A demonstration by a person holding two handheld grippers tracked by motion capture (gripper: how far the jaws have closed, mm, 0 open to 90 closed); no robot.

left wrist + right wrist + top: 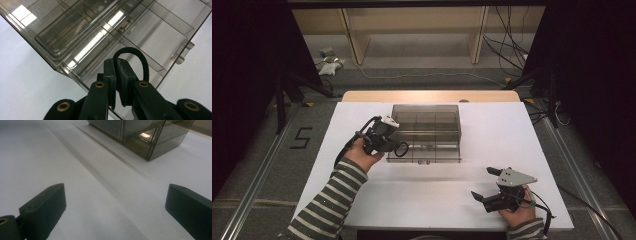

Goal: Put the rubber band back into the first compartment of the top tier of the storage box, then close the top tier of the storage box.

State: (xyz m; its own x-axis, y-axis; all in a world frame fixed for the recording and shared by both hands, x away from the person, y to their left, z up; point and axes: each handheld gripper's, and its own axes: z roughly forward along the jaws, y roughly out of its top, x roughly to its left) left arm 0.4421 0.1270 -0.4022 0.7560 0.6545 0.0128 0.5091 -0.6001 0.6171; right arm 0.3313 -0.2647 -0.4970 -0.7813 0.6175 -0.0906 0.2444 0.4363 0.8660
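White desk (432, 200) across the centre of the high view, wooden edge showing along its far side. Smoked transparent compartment box (427, 132) just above frame centre, divided into several cells by clear partitions; also in the upper half of the left gripper view (82, 37) and at the upper right of the right gripper view (147, 137).

Left hand-held gripper (398, 148) left of centre in the high view, gripped by a hand in a striped sleeve (329, 202), tips at the box's near-left corner. Jaws pinched nearly together on a black loop, seemingly an elastic band or hair tie (140, 62); loop arching up and to the right from between the jaw tips in the left gripper view, over the box's lower edge. Same black loop (401, 149) seen in the high view as a small ring against the box's front left wall. Cannot tell whether the loop touches the box or hangs just above it.

Right hand-held gripper (485, 183) at the lower right of the high view, held low over bare desk, well apart from the box. Jaws spread wide, nothing between them; in the right gripper view, one black jaw at lower left, the other at lower right, plain white surface between.

Beyond the desk, at the top of the high view, grey floor with loose cables (507, 50) and the legs of a wooden frame (357, 40).
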